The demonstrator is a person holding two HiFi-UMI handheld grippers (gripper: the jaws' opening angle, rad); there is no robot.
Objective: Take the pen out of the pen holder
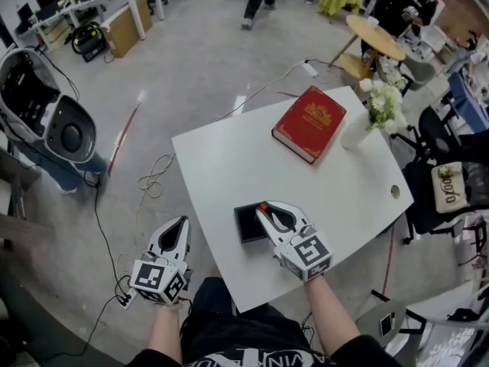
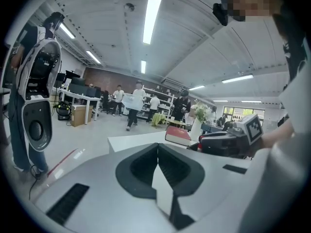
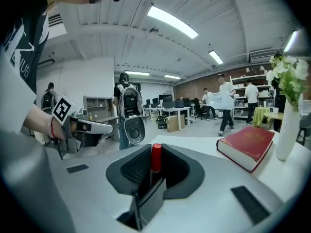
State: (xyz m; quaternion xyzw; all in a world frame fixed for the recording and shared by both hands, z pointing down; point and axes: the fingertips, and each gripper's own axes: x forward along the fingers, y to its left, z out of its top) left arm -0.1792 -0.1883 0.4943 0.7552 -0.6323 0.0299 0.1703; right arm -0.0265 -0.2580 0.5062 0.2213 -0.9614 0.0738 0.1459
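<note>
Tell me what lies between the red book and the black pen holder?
Nothing; the head view shows only bare white table between red book and pen holder.

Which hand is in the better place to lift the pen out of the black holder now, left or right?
Right. The right gripper has the red-capped pen between its fingers, at the holder. The left gripper is off the table edge, shut and empty.

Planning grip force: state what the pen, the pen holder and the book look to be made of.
By look: pen likely plastic, smooth red cap; pen holder probably plastic, matte black; book cloth or paper hardcover, red, gilt emblem.
</note>
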